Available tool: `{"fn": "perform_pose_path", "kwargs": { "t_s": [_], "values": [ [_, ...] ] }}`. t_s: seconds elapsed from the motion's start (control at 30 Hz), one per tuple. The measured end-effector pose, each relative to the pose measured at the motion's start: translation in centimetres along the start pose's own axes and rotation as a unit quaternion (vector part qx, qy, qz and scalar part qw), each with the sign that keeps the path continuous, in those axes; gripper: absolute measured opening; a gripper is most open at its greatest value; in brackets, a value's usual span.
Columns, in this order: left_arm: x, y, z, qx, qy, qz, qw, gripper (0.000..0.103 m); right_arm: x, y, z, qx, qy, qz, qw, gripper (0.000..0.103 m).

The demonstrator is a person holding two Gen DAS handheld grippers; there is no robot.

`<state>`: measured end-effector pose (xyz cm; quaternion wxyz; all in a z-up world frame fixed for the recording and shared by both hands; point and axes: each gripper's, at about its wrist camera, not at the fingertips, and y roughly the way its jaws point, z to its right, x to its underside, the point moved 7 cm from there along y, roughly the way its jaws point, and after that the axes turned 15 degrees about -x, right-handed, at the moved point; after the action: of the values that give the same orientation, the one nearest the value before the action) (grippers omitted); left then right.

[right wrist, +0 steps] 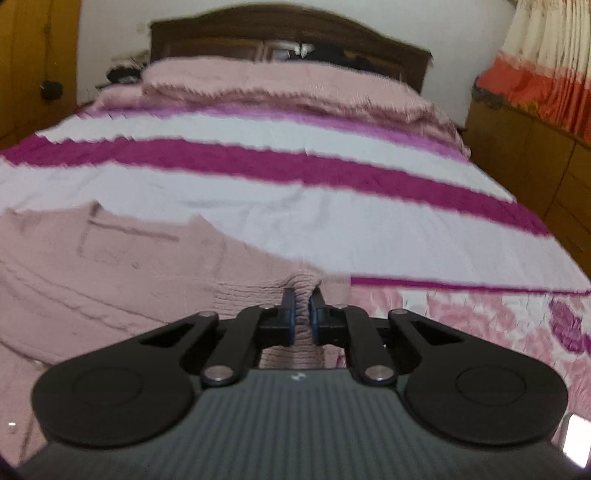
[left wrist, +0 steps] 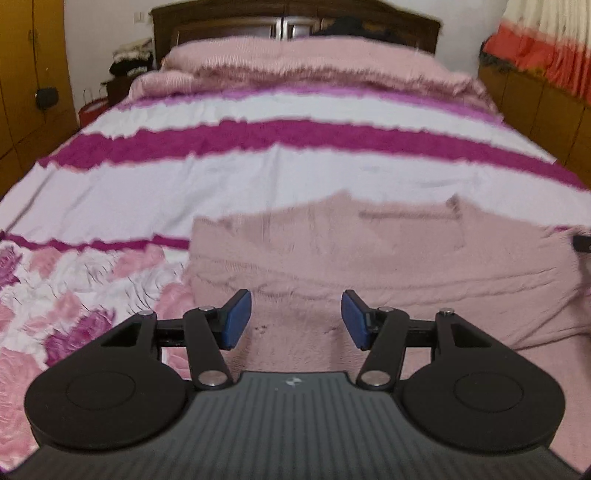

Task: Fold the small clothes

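A pale pink knitted garment (left wrist: pixel 369 258) lies spread on the bed, near the foot end. My left gripper (left wrist: pixel 296 319) is open and empty, with its blue pads (left wrist: pixel 236 319) hovering just over the garment's near part. In the right wrist view the same garment (right wrist: pixel 110 266) lies to the left. My right gripper (right wrist: pixel 302 310) is shut on a bunched ribbed edge of the garment at its right side. Both views are blurred.
The bed has a white and magenta striped cover (left wrist: pixel 221 177) with a pink floral part (left wrist: pixel 74 295) near the foot. A folded pink blanket (left wrist: pixel 295 62) and dark headboard (left wrist: pixel 295 18) are at the far end. Wooden cabinets (right wrist: pixel 535 155) stand on the right.
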<state>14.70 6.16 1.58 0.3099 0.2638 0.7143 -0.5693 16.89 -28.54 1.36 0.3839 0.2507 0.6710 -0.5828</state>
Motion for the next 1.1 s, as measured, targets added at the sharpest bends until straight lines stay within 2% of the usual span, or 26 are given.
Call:
{"fn": "perform_pose_path", "kwargs": {
  "t_s": [0.13,0.37,0.5,0.57,0.7,0.8,1.1],
  "values": [
    [1.2,3.2,0.3,-0.021,0.012,-0.017,0.9996,0.062,2.3,2.8,1.1,-0.001,0.036,-0.042,0.998,0.011],
    [1.1,4.3,0.2,-0.024,0.019,-0.014,0.9994,0.063,3.1,3.6,1.5,-0.008,0.056,-0.033,0.998,0.013],
    [0.9,3.4,-0.1,-0.019,0.023,-0.013,0.9995,0.063,2.8,2.5,1.9,-0.015,0.075,-0.023,0.997,0.019],
    [0.9,2.4,-0.4,-0.014,0.024,-0.014,0.9995,0.062,2.5,1.7,2.0,-0.02,0.087,-0.017,0.996,0.024],
    [0.6,-0.2,-1.2,-0.011,0.027,0.0,0.9996,0.063,1.9,-0.9,1.6,-0.048,0.108,-0.002,0.993,0.024],
    [0.4,-2.7,-1.8,-0.012,0.034,0.017,0.9992,0.063,1.2,-3.4,0.7,-0.068,0.106,0.011,0.992,0.024],
    [0.5,-10.5,-3.1,-0.012,0.054,0.035,0.9978,0.063,-0.6,-11.4,-2.8,-0.14,0.102,0.034,0.984,0.024]
  ]
}}
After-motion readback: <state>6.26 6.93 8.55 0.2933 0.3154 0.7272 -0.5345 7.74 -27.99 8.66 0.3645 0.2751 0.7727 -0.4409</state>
